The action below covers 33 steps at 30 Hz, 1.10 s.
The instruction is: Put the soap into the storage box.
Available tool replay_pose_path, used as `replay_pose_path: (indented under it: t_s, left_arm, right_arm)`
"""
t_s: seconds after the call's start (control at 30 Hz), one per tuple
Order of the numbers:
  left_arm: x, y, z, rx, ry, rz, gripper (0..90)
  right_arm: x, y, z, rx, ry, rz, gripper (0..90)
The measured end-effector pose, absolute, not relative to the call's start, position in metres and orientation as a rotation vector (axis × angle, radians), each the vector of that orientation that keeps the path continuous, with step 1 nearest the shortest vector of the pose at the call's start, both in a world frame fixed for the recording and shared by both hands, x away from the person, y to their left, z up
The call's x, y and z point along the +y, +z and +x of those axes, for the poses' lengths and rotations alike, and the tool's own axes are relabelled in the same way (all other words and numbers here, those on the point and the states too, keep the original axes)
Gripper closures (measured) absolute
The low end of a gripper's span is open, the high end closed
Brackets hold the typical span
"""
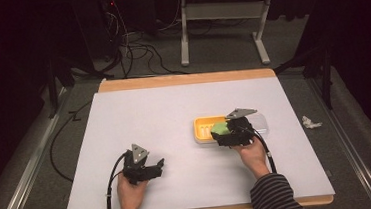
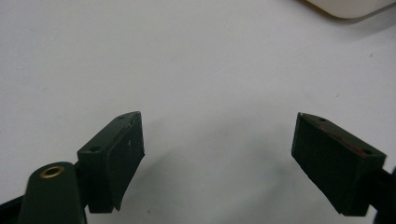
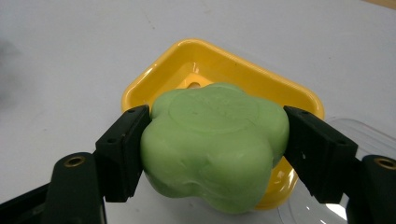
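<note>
A green flower-shaped soap is clamped between the two black jaws of my right gripper, held just over a yellow soap dish. From above, the soap and right gripper sit over the right part of the yellow dish, right of the table's middle. My left gripper rests low at the front left, held by a hand. In its own view the left gripper has its jaws wide apart over bare white surface, with nothing between them.
A clear plastic lid lies against the dish's right side. The white tabletop has a wooden edge at the back. A crumpled white scrap lies on the floor to the right. Cables and a table frame stand beyond the far edge.
</note>
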<state>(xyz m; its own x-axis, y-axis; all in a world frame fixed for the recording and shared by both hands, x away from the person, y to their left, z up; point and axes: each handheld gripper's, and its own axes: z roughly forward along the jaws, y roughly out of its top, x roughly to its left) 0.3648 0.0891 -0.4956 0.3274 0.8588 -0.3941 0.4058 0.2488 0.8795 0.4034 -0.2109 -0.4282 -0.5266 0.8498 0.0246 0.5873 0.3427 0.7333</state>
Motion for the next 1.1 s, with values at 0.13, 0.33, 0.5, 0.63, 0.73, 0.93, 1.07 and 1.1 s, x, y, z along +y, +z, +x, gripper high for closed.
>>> replay_pose_path:
  t_s: [0.13,0.33,0.5,0.63,0.73,0.93,1.07,1.1]
  left_arm:
    - [0.089,-0.496,0.365,1.278,0.464,1.361,17.6]
    - [0.089,-0.496,0.365,1.279,0.464,1.364,17.7]
    - [0.089,-0.496,0.365,1.279,0.463,1.360,17.7]
    - [0.089,-0.496,0.365,1.277,0.464,1.361,17.7]
    - [0.089,-0.495,0.364,1.275,0.464,1.365,17.6]
    - [0.089,-0.496,0.364,1.276,0.465,1.366,17.7]
    - [0.089,-0.496,0.364,1.269,0.472,1.366,17.6]
    - [0.089,-0.496,0.364,1.268,0.471,1.367,17.7]
  right_arm:
    - [-0.210,-0.433,0.412,2.240,1.002,1.294,27.3]
    - [-0.206,-0.437,0.422,2.227,1.007,1.320,27.3]
    - [-0.197,-0.438,0.431,2.238,0.987,1.313,27.3]
    - [-0.192,-0.441,0.438,2.246,0.969,1.326,27.2]
    - [-0.188,-0.444,0.442,2.250,0.952,1.330,27.2]
    - [-0.185,-0.450,0.445,2.254,0.931,1.345,27.1]
    - [-0.186,-0.450,0.445,2.256,0.926,1.338,27.1]
    - [-0.186,-0.450,0.445,2.256,0.926,1.335,27.0]
